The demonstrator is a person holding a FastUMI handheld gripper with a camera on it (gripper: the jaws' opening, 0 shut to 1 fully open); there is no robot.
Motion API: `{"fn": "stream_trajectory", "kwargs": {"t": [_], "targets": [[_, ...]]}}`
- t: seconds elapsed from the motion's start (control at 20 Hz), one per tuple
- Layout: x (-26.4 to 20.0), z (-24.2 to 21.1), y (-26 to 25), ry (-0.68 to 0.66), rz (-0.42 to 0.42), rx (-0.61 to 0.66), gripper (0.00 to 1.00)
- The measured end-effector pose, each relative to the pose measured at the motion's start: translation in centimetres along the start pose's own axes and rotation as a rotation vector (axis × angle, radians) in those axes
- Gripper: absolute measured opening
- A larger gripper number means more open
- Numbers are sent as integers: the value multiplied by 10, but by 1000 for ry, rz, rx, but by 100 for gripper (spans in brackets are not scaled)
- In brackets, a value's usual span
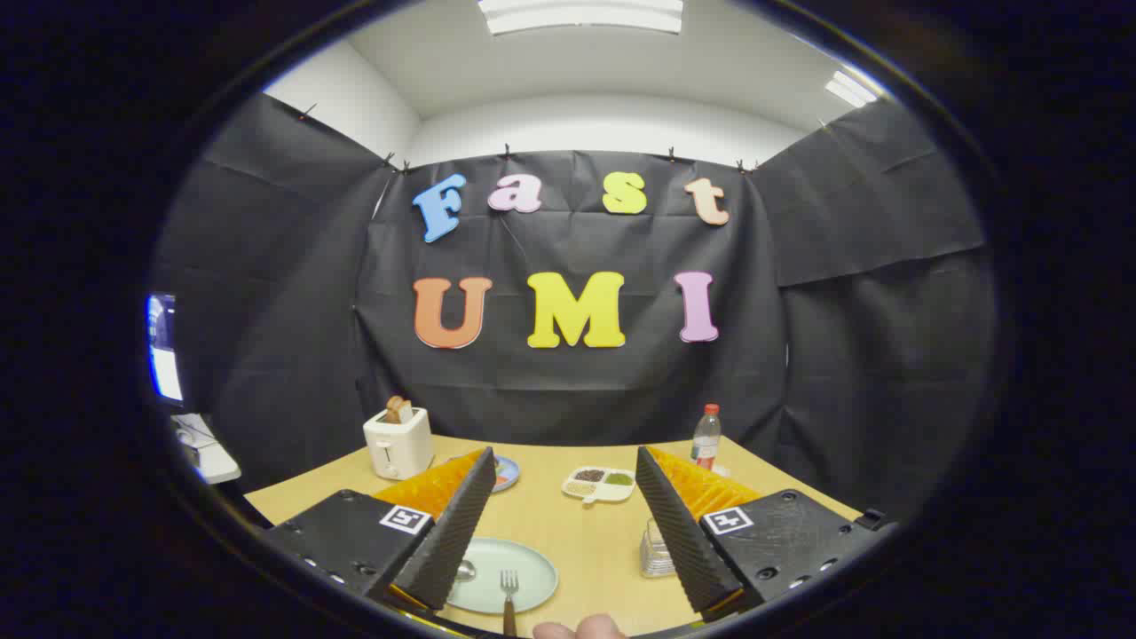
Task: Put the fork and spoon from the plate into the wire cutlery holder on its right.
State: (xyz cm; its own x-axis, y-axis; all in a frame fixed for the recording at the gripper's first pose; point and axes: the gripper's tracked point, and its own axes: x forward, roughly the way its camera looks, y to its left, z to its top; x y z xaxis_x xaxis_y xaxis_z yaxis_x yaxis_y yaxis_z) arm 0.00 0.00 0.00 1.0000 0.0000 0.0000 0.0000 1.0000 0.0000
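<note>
The fork (508, 596) lies tines-forward on a round pale green plate (524, 568) near the desk's (577, 532) front edge, the spoon (464, 570) beside it, partly hidden by one finger. The tongs (568, 532) hang wide open, holding nothing. The wire cutlery holder (655, 550) stands just right of the plate. Beyond sit a white compartment dish (599, 484), a boxy toaster (398, 442) and a plastic bottle (706, 437).

A gripper finger (444, 541) is hiding most of the spoon (464, 570); another is covering part of the wire cutlery holder (655, 552).

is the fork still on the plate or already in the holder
On the plate: the fork lies on it, between the open gripper fingers.
</note>
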Motion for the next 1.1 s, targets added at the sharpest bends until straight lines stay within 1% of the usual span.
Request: {"fn": "stream_trajectory", "kwargs": {"t": [0.2, 0.35, 0.5, 0.7, 0.9, 1.1], "targets": [[4, -4, 2, 13, 4, 1, 95], [12, -11, -7, 15, -19, -5, 95], [16, -25, -8, 62, -11, 17, 95], [17, -23, -7, 76, -7, 40, 95], [15, -22, -5, 64, -11, 7, 95], [20, -28, -2, 82, -12, 8, 95]]}}
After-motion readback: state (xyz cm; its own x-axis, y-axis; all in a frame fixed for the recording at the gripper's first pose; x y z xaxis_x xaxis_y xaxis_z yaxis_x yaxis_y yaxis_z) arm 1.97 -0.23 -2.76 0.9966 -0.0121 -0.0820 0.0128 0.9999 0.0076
